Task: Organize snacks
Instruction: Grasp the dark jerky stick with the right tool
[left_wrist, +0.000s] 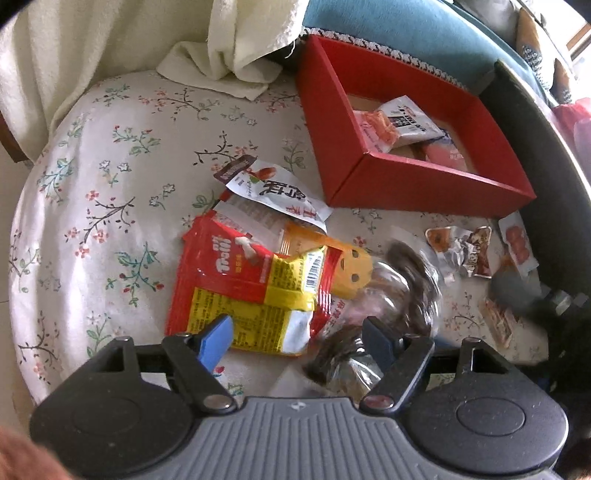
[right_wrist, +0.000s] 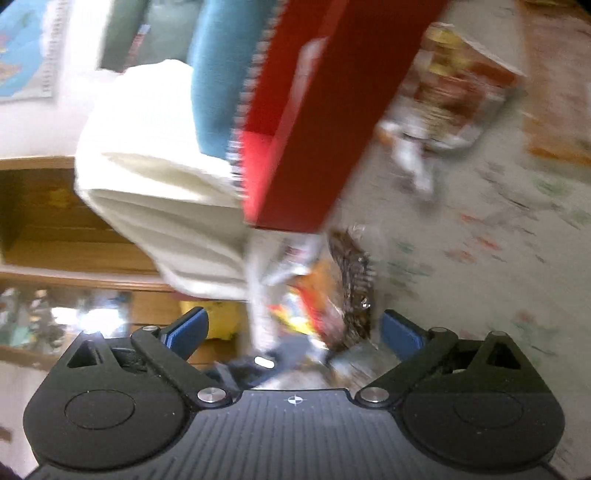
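My left gripper (left_wrist: 295, 338) is open, low over a pile of snack packets on the floral cloth (left_wrist: 110, 192): a red and yellow packet (left_wrist: 236, 288), a white packet with red characters (left_wrist: 280, 192), an orange packet (left_wrist: 351, 269) and a blurred clear bag of dark snacks (left_wrist: 399, 291). The red box (left_wrist: 424, 184) stands at the upper right and holds a few packets (left_wrist: 402, 122). My right gripper (right_wrist: 293, 330) is open; the view is motion-blurred. Small packets, one dark and crinkled (right_wrist: 351, 273), lie in front of its fingers. The red box (right_wrist: 321, 122) is just beyond.
Small packets (left_wrist: 476, 251) lie to the right of the pile below the box. A cream towel (left_wrist: 229, 55) and a teal cushion (left_wrist: 406, 26) lie behind. A dark edge (left_wrist: 546, 177) runs along the right. A wooden shelf (right_wrist: 55, 229) shows in the right wrist view.
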